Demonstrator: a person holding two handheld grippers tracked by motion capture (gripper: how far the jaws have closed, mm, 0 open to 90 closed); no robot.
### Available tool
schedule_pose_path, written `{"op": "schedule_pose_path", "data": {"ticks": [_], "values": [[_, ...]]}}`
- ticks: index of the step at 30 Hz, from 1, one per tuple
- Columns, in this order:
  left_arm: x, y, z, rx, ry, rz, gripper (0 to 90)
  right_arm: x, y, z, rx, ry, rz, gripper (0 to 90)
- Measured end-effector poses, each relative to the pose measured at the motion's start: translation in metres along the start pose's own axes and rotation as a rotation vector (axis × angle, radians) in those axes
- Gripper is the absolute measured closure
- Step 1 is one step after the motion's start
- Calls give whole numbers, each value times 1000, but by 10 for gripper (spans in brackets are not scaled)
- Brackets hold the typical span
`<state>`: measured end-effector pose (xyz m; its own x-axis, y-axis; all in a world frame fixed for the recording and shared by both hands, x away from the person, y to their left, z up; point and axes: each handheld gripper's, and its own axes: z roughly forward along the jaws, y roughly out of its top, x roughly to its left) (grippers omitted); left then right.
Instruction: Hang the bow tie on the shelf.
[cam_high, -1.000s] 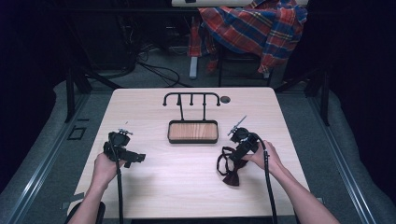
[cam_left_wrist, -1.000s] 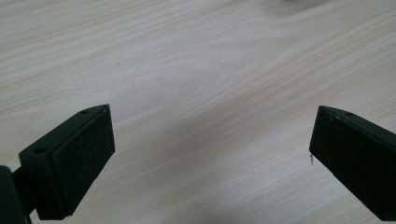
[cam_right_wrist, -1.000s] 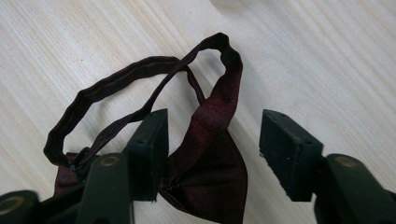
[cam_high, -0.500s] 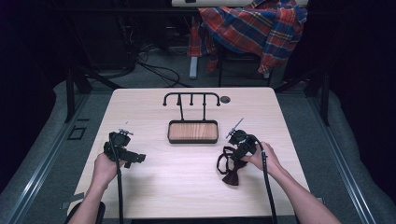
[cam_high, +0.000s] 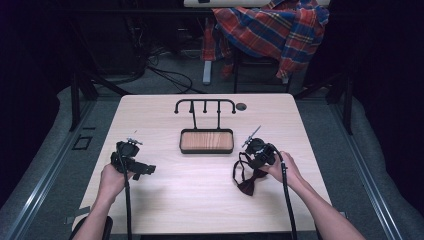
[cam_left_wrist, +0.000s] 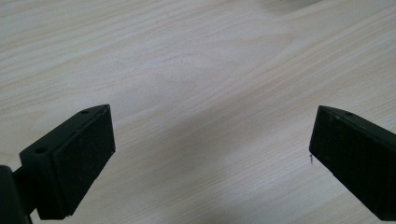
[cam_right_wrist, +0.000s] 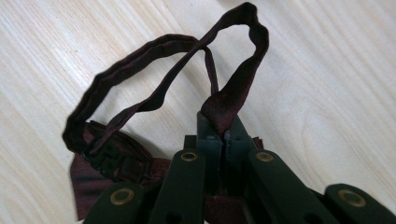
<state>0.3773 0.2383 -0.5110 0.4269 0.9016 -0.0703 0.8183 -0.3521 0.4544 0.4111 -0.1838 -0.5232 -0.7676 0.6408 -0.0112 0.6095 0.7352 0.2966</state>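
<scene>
Bow tie (cam_right_wrist: 154, 100), dark maroon, lay at the lower right of the high view (cam_high: 248, 181), on the pale wooden table (cam_high: 200, 200) just below my right gripper (cam_high: 254, 150). Only the right gripper view told the grip: my jaws had just been closing and stood pinched together on the tie's strap (cam_right_wrist: 224, 109), whose loop arched up toward the top of that frame while the bow and its clasp (cam_right_wrist: 105, 158) sat at lower left. My left gripper (cam_left_wrist: 212, 154) showed its pads wide apart over bare wood, nothing between them; in the high view it sat at left centre (cam_high: 131, 156). At the middle of that view the wooden tray (cam_high: 206, 141) held nothing, with the black hook rack (cam_high: 205, 106) rising behind it. Both my forearms came up from the bottom edge, my right hand (cam_high: 286, 169) wrapped round its handle, my left hand (cam_high: 112, 179) likewise.
</scene>
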Motion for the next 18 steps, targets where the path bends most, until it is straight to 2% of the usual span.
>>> {"op": "schedule_pose_path", "data": {"ticks": [7, 10, 14, 16, 18], "values": [[0, 0, 0, -2, 0, 0, 2, 2, 1, -10, -18, -16, -14, 885], [0, 0, 0, -3, 0, 0, 3, 3, 0, -17, -50, -26, -1, 886], [0, 0, 0, -2, 1, -1, 3, 4, 0, -22, -62, -36, -4, 886], [0, 0, 0, -2, 0, 0, 2, 6, -1, -26, -97, -38, 8, 887], [0, 0, 0, -2, 0, 1, 3, 7, -1, -30, -110, -41, 4, 887]]}}
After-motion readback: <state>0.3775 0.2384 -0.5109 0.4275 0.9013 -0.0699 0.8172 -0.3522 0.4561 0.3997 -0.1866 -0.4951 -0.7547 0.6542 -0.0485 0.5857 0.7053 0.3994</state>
